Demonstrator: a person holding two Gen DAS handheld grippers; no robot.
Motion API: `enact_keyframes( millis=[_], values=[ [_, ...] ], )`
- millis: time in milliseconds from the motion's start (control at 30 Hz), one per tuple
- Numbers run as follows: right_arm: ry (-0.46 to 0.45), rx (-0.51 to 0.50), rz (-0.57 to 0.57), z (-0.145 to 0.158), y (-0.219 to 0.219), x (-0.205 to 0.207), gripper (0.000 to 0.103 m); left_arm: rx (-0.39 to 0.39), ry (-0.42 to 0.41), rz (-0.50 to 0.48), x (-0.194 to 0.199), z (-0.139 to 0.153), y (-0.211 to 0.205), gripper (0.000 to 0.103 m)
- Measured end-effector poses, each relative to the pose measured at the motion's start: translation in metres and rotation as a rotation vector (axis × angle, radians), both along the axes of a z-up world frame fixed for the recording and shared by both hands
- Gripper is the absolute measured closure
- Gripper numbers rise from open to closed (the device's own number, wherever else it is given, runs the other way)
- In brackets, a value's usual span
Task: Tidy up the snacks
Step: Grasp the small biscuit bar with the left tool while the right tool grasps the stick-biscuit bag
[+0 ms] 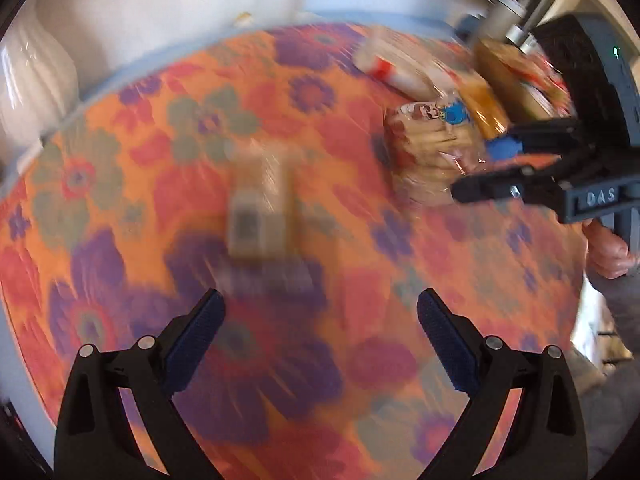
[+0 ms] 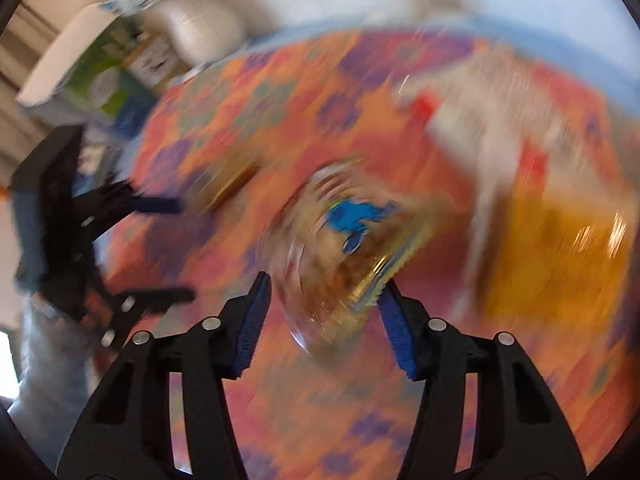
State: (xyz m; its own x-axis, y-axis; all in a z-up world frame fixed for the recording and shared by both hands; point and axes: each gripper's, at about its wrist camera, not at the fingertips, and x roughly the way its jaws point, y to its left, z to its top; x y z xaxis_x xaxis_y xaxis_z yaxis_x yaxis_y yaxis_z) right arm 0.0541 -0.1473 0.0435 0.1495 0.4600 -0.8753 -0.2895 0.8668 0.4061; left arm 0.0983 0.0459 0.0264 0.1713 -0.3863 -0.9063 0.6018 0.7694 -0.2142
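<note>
The right gripper (image 2: 324, 312), jaws spread, is straddling the clear cookie bag (image 2: 340, 248) at frame centre: it should be closing squarely across the bag's middle, while the left gripper (image 1: 320, 320) is hanging open over the floral tablecloth (image 1: 160, 140)

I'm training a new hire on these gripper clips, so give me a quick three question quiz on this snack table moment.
1. True or false: the left gripper is holding a snack.
2. Which item sits between the fingers of the right gripper? A) the clear cookie bag B) the orange packet C) the small box
3. What pattern covers the tablecloth?

Key: 1 false, it is open and empty. 2 A. 3 flowers on orange.
</note>
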Motion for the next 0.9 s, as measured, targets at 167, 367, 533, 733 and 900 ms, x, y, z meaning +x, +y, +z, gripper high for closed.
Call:
enact_keyframes(
  millis=[167, 367, 533, 733, 900],
  values=[
    [-0.138, -0.205, 0.064, 0.016, 0.009, -0.048, 0.034, 0.027, 0.031, 0.016, -0.043, 0.017, 0.016, 0.007],
    [-0.275, -0.231, 0.003, 0.032, 0.011, -0.020, 0.018, 0.009, -0.042, 0.152, -0.046, 0.070, 0.032, 0.007],
    [-0.266, -0.214, -0.078, 0.006, 0.013, 0.006, 0.015, 0.015, -0.172, 0.171, -0.036, 0.091, 0.016, 0.007],
    [-0.266, -0.207, -0.076, -0.007, 0.023, 0.017, 0.011, 0.143, -0.190, 0.241, 0.024, 0.016, -0.010, 0.034],
    [-0.276, -0.232, -0.039, -0.014, 0.033, 0.016, 0.015, 0.097, -0.170, 0.201, 0.042, -0.007, -0.017, 0.034]
  ],
)
